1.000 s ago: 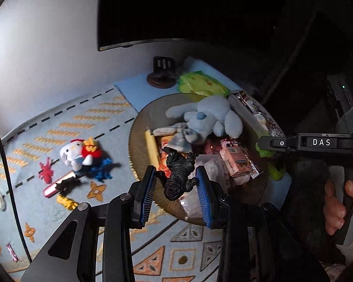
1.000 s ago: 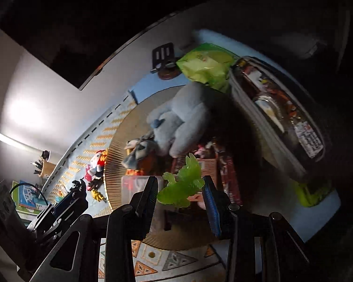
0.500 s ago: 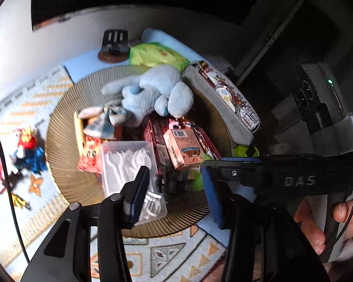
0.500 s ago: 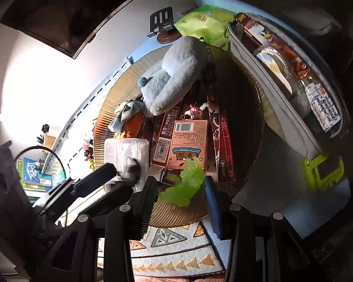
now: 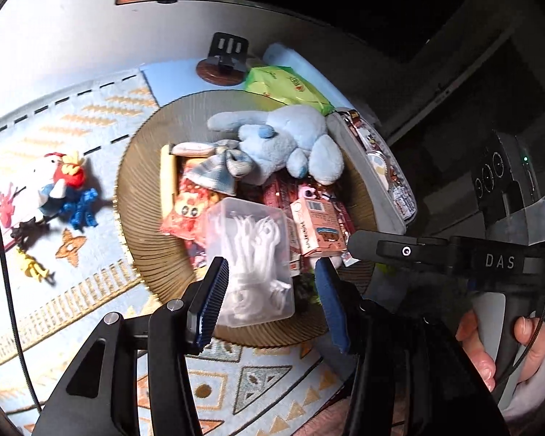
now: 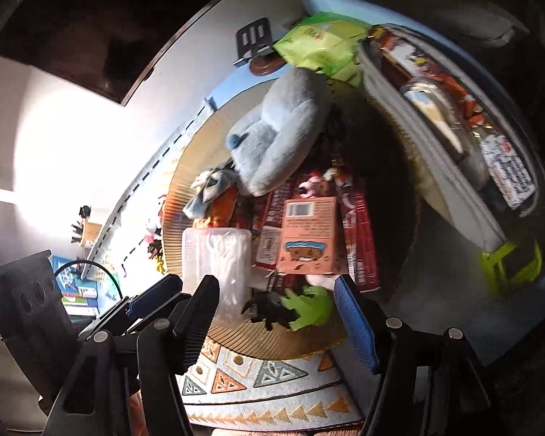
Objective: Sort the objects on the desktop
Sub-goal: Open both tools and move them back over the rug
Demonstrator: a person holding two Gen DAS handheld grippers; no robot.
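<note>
Hovering with jaws opening and nothing pinched, the right gripper (image 6: 278,312) frames the green toy (image 6: 310,309) and black figure (image 6: 269,309) on the tray's (image 6: 305,345) near rim, both probably light, rubbery, best grabbed mid-body, while the left gripper (image 5: 272,290) sits parted too.

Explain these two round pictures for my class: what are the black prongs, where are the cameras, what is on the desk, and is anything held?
No robot here: a person holds a hand tool in each hand, each with two fingers and a wide-angle camera looking along them. The left gripper sees the person's hand on the other tool. The right gripper is opening; the green toy figure and black toy figure lie loose between its fingers. Neither gripper holds anything. On the round woven tray: blue plush rabbit, clear box of floss picks, snack packs.
</note>
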